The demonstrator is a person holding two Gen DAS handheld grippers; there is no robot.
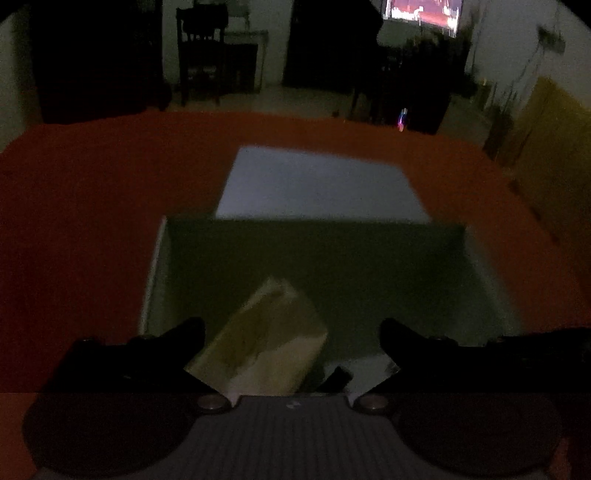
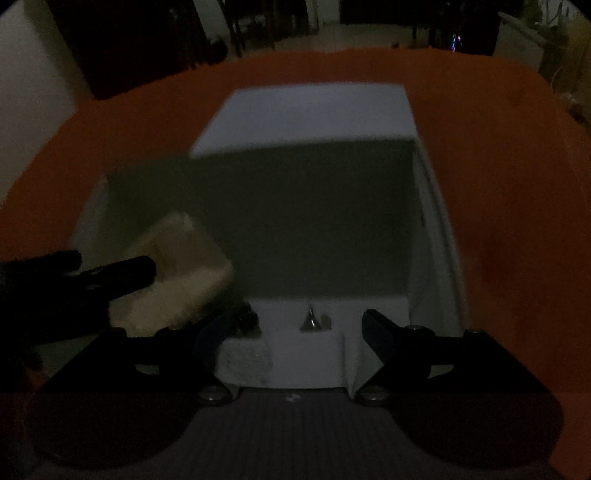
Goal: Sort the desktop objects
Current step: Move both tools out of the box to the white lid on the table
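The scene is very dim. An open white box (image 1: 155, 280) sits on the orange table (image 1: 85, 221) with its lid (image 1: 317, 184) laid back behind it. A pale yellow packet (image 1: 262, 339) lies tilted inside. My left gripper (image 1: 291, 330) hovers over the packet, open, its fingers wide of it on both sides. In the right wrist view the same box (image 2: 434, 240) holds the packet (image 2: 184, 266) at the left, a small metal clip (image 2: 311, 322) and a white block (image 2: 243, 360). My right gripper (image 2: 310, 319) is open over the clip. The left gripper's dark fingers (image 2: 122, 275) overlap the packet.
The orange table (image 2: 517, 184) surrounds the box on all sides. Beyond its far edge stand a dark chair (image 1: 201, 55), dark furniture and a lit screen (image 1: 421, 11). A yellow surface (image 1: 554, 155) stands at the right.
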